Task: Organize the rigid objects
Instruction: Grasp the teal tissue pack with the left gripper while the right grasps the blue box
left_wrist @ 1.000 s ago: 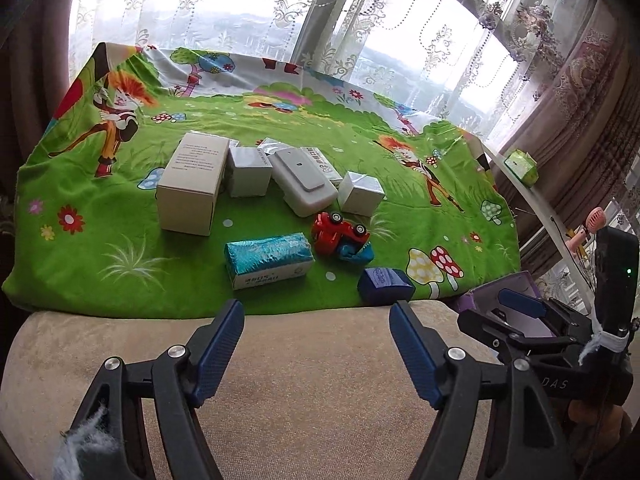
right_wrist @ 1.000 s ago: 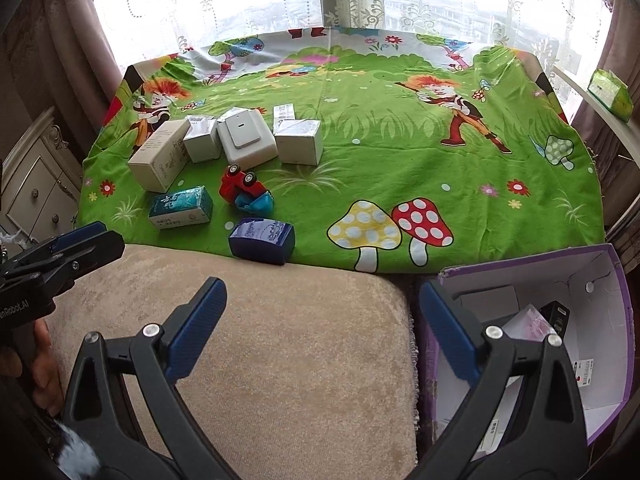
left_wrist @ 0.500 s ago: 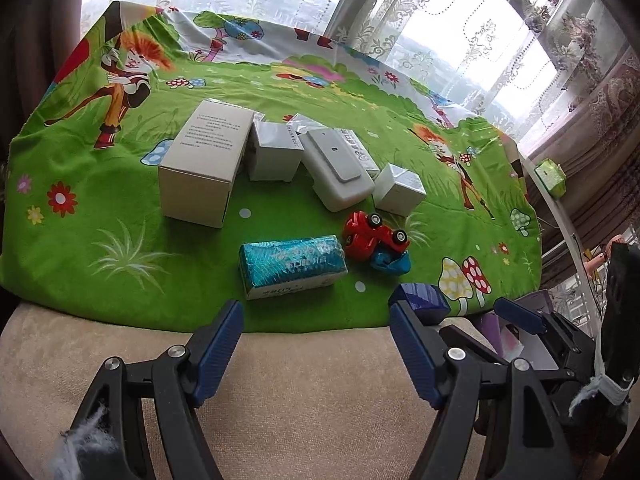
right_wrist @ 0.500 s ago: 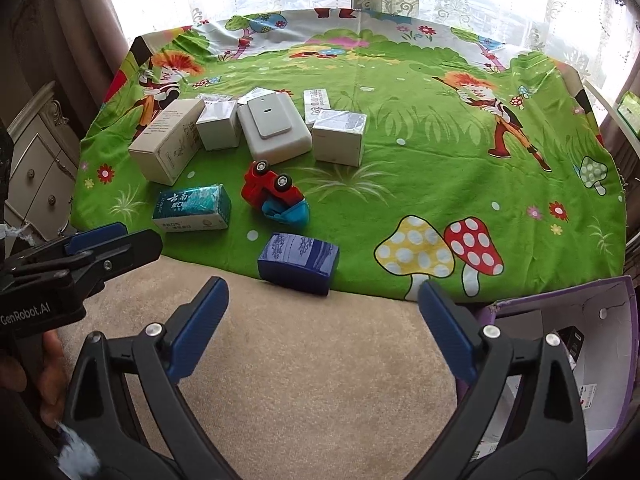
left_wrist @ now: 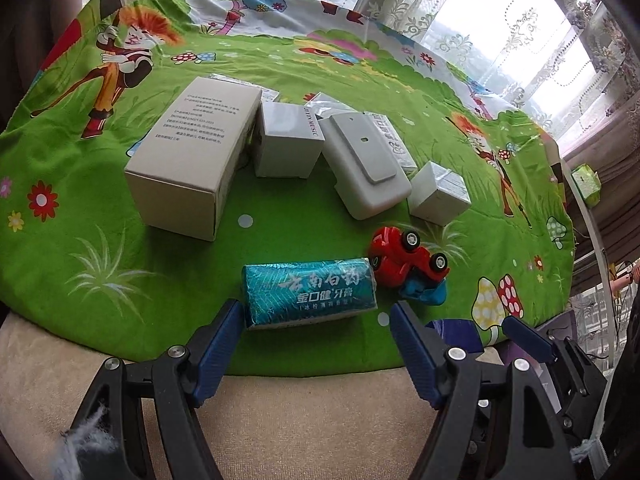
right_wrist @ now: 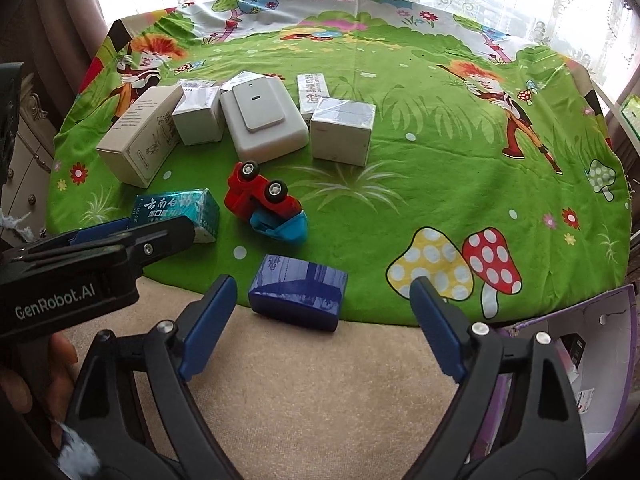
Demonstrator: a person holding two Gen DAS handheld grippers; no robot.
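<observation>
Toothpaste box in teal lies near the front edge of the green cartoon cloth, and the left tool hangs over it with jaws wide, nothing gripped. Over on the other side, the right tool is lined up on the dark blue box at the cloth's edge, jaws closing but not yet touching it. Behind sit the upturned red toy car, the long beige carton, the white device and several small white boxes, all loose on the table. A purple bin waits at the right with a few items inside. By my reading, organizing has barely begun; nearly everything remains to collect.
</observation>
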